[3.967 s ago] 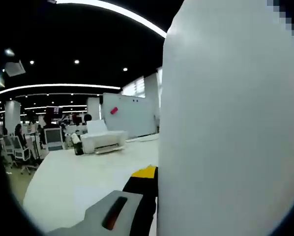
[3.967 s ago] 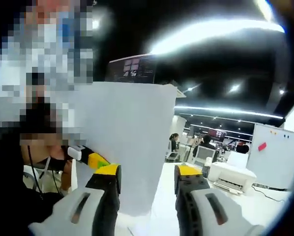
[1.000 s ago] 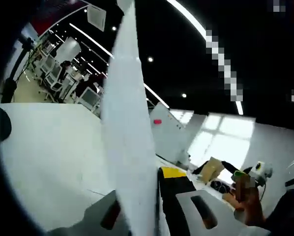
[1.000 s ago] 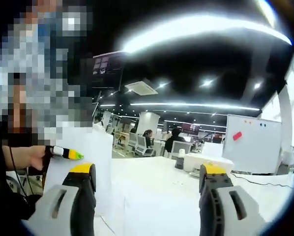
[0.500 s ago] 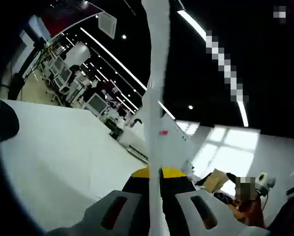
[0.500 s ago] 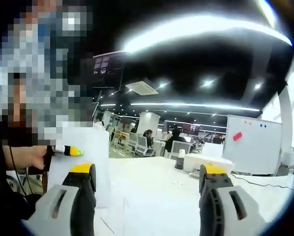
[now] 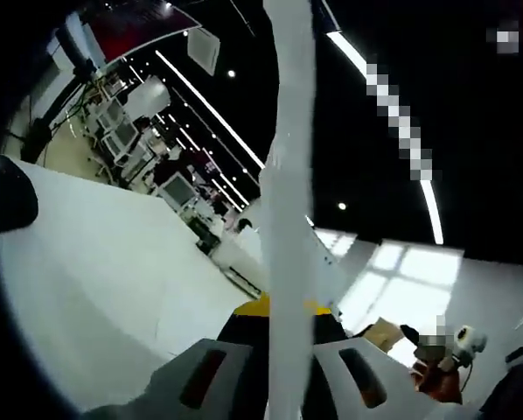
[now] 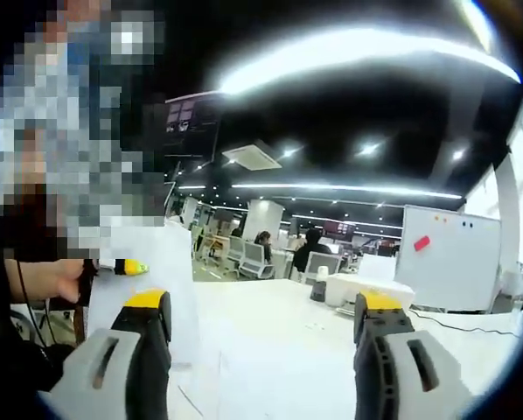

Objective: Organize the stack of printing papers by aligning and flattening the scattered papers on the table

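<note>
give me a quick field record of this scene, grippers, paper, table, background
left gripper: fingers closed on the paper stack, held upright and seen edge-on
paper stack: white, rises from between the fingers to the top of the left gripper view; also stands at the left of the right gripper view
right gripper: fingers wide apart, nothing between them
table: white top, a loose sheet lying flat near the right gripper
printer: white, at the far end of the table
whiteboard: behind the printer, red tag on it
background: open office, ceiling light strips, seated people
</note>
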Demonstrator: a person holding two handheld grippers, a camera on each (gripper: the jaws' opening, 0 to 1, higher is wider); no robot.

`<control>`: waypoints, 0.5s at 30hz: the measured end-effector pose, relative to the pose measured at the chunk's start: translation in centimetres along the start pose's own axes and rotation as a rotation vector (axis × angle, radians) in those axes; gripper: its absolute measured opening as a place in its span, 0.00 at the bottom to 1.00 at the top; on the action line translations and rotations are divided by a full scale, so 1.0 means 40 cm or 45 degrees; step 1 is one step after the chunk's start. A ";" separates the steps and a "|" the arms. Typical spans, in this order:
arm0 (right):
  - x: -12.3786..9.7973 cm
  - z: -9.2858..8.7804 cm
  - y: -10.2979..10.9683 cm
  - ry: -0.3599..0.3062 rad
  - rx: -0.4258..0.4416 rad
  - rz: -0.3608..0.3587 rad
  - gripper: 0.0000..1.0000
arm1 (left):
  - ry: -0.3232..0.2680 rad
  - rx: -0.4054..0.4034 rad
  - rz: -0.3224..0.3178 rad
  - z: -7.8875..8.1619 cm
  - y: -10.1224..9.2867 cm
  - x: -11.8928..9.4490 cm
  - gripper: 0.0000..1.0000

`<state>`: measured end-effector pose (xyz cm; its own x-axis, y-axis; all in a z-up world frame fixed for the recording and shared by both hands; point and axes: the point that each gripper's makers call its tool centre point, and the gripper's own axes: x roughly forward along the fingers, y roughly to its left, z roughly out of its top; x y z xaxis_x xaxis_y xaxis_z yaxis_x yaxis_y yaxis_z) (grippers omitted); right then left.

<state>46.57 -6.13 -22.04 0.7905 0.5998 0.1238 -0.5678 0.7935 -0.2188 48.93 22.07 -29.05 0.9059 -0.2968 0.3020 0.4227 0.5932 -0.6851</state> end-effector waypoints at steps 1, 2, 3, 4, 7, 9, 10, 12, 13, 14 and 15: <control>0.000 -0.001 0.000 0.001 0.000 0.000 0.81 | -0.013 -0.027 0.005 0.002 0.006 0.000 0.06; 0.000 -0.001 0.000 0.001 0.000 0.000 0.81 | -0.027 -0.054 0.010 0.005 0.011 0.000 0.06; 0.000 -0.001 0.001 -0.003 -0.004 0.002 0.81 | -0.040 -0.082 0.015 0.007 0.017 0.000 0.06; 0.000 -0.001 0.001 -0.004 -0.006 0.001 0.81 | -0.050 -0.104 0.016 0.008 0.022 0.000 0.06; 0.000 -0.001 0.000 -0.004 -0.006 -0.001 0.81 | -0.060 -0.129 0.026 0.006 0.033 -0.001 0.06; -0.001 -0.001 -0.002 -0.006 -0.004 -0.002 0.81 | -0.063 -0.133 0.030 0.006 0.037 0.000 0.06; -0.001 -0.001 -0.002 -0.006 -0.003 -0.002 0.81 | -0.059 -0.134 0.033 0.004 0.040 0.000 0.06; -0.001 -0.002 -0.003 -0.006 -0.004 -0.003 0.81 | -0.058 -0.146 0.038 0.001 0.047 0.001 0.06; 0.000 -0.004 -0.004 -0.004 -0.004 -0.004 0.81 | -0.060 -0.153 0.040 0.001 0.050 0.001 0.06; 0.000 -0.005 -0.005 -0.003 -0.003 -0.004 0.81 | -0.062 -0.163 0.041 0.001 0.053 0.001 0.06; 0.001 -0.006 -0.004 -0.003 -0.001 -0.003 0.81 | -0.062 -0.173 0.045 -0.002 0.057 0.001 0.06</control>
<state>46.74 -6.26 -22.21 0.7915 0.5980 0.1264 -0.5656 0.7950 -0.2194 49.94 23.36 -30.65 0.9218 -0.2388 0.3053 0.3861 0.4948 -0.7785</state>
